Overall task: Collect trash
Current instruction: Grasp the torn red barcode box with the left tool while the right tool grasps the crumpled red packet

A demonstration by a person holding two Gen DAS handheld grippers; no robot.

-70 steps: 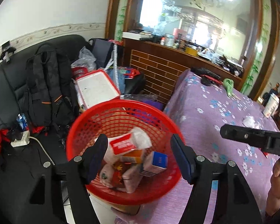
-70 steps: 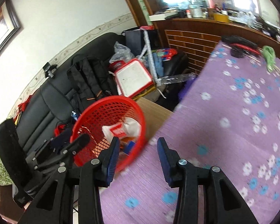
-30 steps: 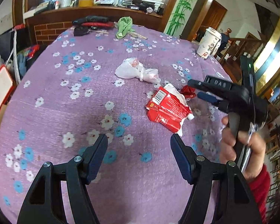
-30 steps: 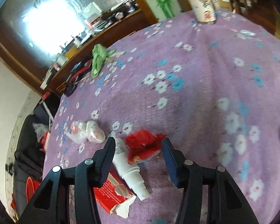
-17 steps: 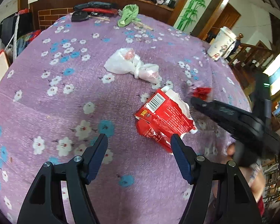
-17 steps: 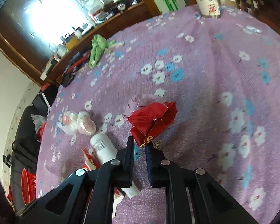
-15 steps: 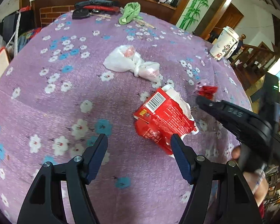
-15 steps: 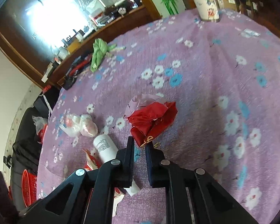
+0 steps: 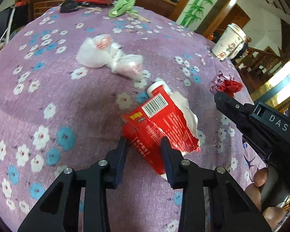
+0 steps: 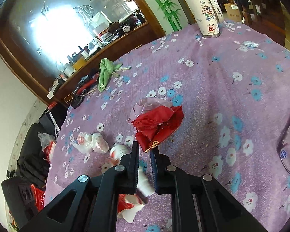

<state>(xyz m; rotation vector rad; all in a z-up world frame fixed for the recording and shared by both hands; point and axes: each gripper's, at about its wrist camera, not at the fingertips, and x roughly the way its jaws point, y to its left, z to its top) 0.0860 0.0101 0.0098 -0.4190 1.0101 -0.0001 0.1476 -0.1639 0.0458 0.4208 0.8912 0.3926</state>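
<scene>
A torn red packet (image 9: 160, 123) with a barcode lies on the purple flowered tablecloth (image 9: 48, 89), partly over a white bottle (image 9: 158, 86). My left gripper (image 9: 144, 145) is closing, and its pads touch both sides of the packet's near corner. My right gripper (image 10: 145, 147) is shut on the edge of a crumpled red wrapper (image 10: 158, 123) with pale pink plastic behind it. In the left wrist view that gripper (image 9: 218, 96) enters from the right with the red wrapper (image 9: 231, 87) at its tip. A knotted white plastic bag (image 9: 106, 56) lies farther back.
A green cloth (image 9: 123, 3) and dark items sit at the table's far edge. A tall printed cup (image 10: 205, 13) stands at the far right corner. Glasses (image 10: 288, 150) lie at the right edge. A red basket (image 10: 38, 195) sits below the table's left side.
My left gripper came down onto the red packet and its jaws narrowed around the corner. My right gripper shut on the red wrapper and lifted it slightly.
</scene>
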